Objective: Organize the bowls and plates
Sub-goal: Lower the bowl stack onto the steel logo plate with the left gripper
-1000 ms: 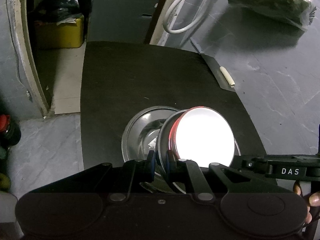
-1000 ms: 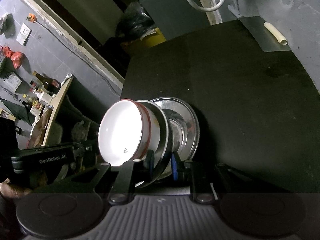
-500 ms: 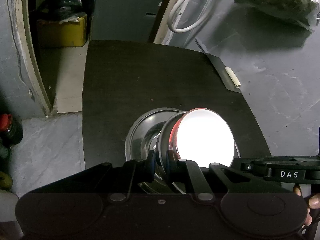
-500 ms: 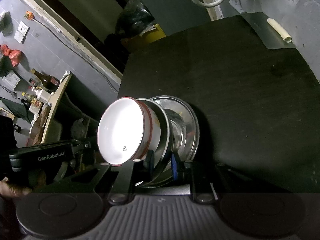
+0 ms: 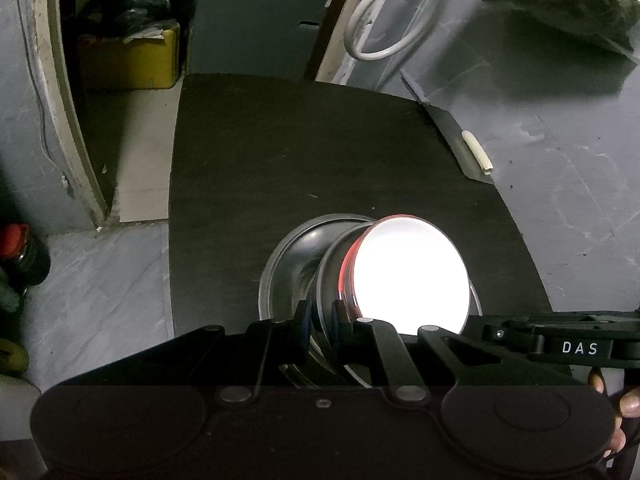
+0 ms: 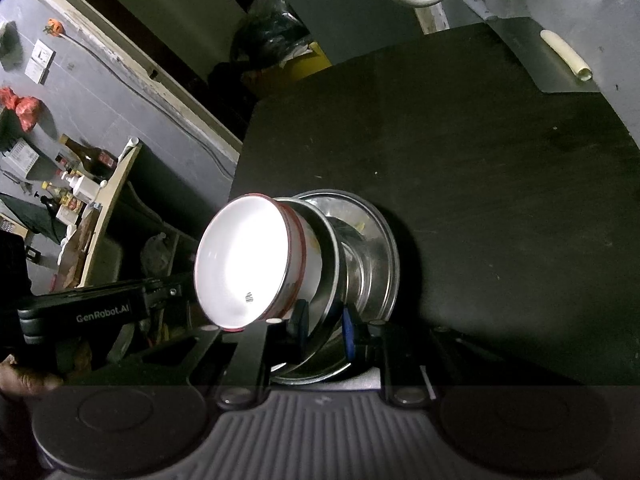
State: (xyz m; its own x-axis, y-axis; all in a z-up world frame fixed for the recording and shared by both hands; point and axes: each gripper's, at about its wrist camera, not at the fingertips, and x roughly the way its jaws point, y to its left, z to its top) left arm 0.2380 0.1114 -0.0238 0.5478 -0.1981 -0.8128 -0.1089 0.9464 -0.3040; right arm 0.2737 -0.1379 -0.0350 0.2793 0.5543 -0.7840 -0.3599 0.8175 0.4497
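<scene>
Ahead of both claws, bare black table (image 6: 500,200) all the way to its far edge. Directly between the fingers of the left claw (image 5: 320,316) and the right claw (image 6: 322,322), blocked by stacked steel plates (image 6: 360,256) and a white red-rimmed bowl (image 6: 248,264). Far right of the right claw, a white tube (image 6: 564,56) on a grey sheet (image 6: 536,56).

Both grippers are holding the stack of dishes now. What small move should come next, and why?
Probably lower the stack gently toward the black tabletop. The left gripper and right gripper both clamp the rim of the steel plate, which carries the white bowl with a red rim above another steel dish; everything seems aligned.
</scene>
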